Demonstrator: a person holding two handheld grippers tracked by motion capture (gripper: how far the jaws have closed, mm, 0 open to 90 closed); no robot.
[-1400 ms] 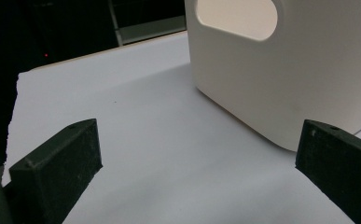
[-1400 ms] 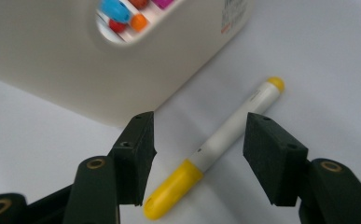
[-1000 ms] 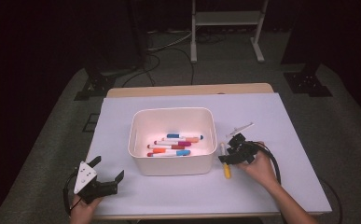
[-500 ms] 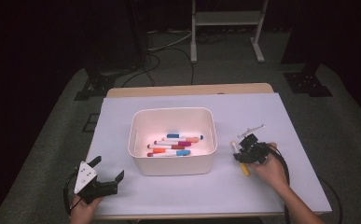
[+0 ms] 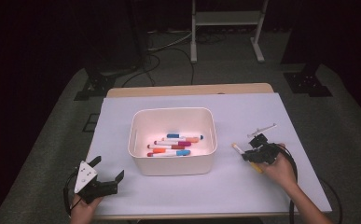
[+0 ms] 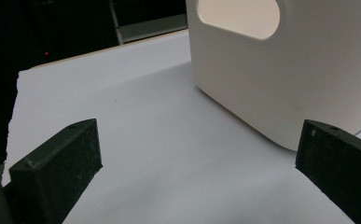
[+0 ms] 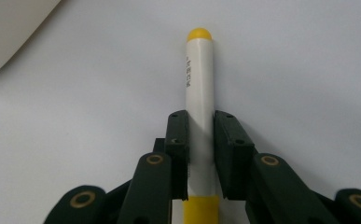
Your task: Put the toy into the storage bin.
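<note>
A: Okay, high view first; right tool (image 5: 254, 154) sits on the bench (image 5: 271, 116) to the right of the white bin (image 5: 172, 161); it's clamped on a marker (image 5: 236, 148); white barrel pokes out toward the bin, yellow cap shows by the person's hand on the near side; jaws have just been closing, marker between them.

B: Left side?

A: Left tool (image 5: 107, 175) rests at the near left corner of the bench, well apart from the bin; jaws spread wide, nothing in them; grey plate on top.

B: Bin contents?

A: Several markers (image 5: 174, 144) lying flat inside, red, blue and orange caps; a thin pale item (image 5: 262, 129) lies on the bench just beyond the right tool, too small to tell what it is.

B: Left gripper view?

A: Both jaws far apart over bare bench (image 6: 169, 154); bin (image 6: 285, 70) wall with its handle cut-out up close at the upper right; nothing gripped.

B: Right gripper view?

A: Pads pressed on both sides of the marker (image 7: 199, 93); barrel runs straight out along the jaws; yellow tip at the far end, yellow cap at the near end; printed text down the barrel, unreadable; bin (image 7: 10, 32) corner at the upper left, apart from the marker.
</note>
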